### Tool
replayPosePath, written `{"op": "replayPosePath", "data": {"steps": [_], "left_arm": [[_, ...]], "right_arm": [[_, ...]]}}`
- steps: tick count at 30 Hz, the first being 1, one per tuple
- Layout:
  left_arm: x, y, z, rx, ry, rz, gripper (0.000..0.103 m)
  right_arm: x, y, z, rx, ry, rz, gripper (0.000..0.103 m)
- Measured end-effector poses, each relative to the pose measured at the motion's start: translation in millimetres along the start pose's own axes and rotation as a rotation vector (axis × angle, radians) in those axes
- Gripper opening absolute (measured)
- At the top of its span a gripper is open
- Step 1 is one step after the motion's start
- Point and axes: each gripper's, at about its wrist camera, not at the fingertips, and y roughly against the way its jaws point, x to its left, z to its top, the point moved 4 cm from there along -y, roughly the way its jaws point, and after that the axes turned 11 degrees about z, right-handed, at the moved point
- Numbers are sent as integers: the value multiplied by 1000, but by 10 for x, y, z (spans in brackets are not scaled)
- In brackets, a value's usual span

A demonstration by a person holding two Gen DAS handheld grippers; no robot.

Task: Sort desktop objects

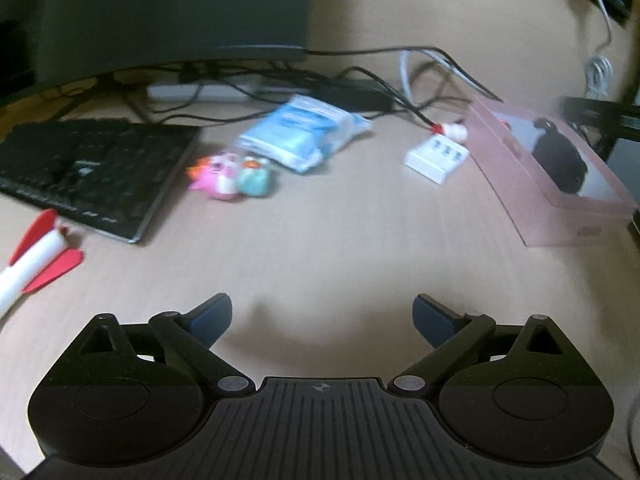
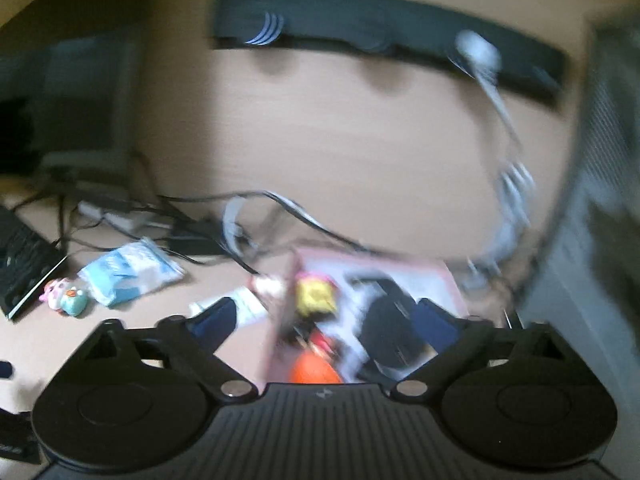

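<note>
Our left gripper point(image 1: 322, 318) hangs low over the pale wooden counter point(image 1: 320, 240) with its blue-padded fingers spread wide and nothing between them. Our right gripper point(image 2: 324, 320) is spread too, empty, hovering over the shallow pink cardboard box point(image 1: 560, 184), where a yellow toy point(image 2: 316, 296), an orange ball point(image 2: 314, 372) and a dark rounded object point(image 1: 558, 160) already lie, though blur hides detail.

Taking the pink box as our landmark, the loose things all lie to its left: nearest, a small white rectangular plastic block point(image 1: 436, 158); farther left, a crinkled blue-and-white plastic packet point(image 1: 300, 132); then a pink and a teal toy figure point(image 1: 232, 176) touching one another, just beside the black keyboard point(image 1: 92, 172). A white-and-red toy rocket point(image 1: 32, 268) lies farthest left.

We judge the left gripper nearer the figures, which sit ahead and slightly left of it.
</note>
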Motion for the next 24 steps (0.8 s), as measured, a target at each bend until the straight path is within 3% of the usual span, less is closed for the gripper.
{"op": "replayPosePath", "data": {"steps": [1,3,6,11,16,20,24], "left_arm": [[55,14,-6,-3,9,0,100],[146,12,-4,-5,22,-2,100],[255,-53,21,1,44,-16,100],[412,-185,90,1,68,-52,100],[523,-305,154,-9,72,-77,100],[554,-377,180,-4,62,-93,100],[517,-440,182,9,48,-94,100]], "right_arm": [[147,-121,64,1,44,11,72],[394,-418,179,36,89,29,48],[673,-962,258,102,100,13,33],[876,-1851,252,183,100,-171,31],[841,-2355,123,239,71,-309,31],[792,-2480,57,249,67,-341,30],[812,-2332,-9,241,38,-329,30]]}}
